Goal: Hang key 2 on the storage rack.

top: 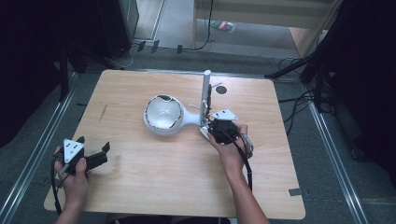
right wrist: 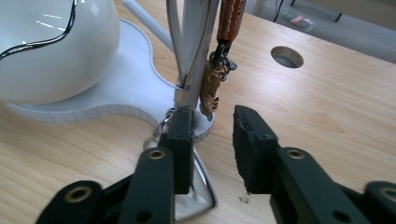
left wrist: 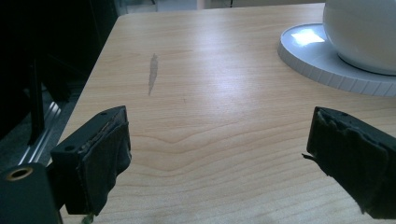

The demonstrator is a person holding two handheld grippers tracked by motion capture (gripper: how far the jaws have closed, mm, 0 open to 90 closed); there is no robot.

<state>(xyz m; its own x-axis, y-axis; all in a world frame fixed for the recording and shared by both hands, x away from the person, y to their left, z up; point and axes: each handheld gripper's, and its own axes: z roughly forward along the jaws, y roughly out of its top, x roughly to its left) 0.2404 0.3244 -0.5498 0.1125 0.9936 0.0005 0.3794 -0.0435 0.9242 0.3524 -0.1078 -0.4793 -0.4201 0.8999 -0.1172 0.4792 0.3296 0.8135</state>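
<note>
Right tool (right wrist: 212, 135) sits at the foot of the white upright post (right wrist: 189, 51) on the white plastic stand (top: 187, 120). Its jaws are slightly apart with nothing clamped between the pads. The small brown keychain charm on a metal chain (right wrist: 211, 86) hangs from the post just beyond the jaws. White glossy bowl with a black-marked rim (top: 162, 113) rests on the stand's round end. Left tool (top: 92, 150) is wide open, empty, low over the pale wooden surface (top: 159, 177) near its left edge, well apart from the stand.
</note>
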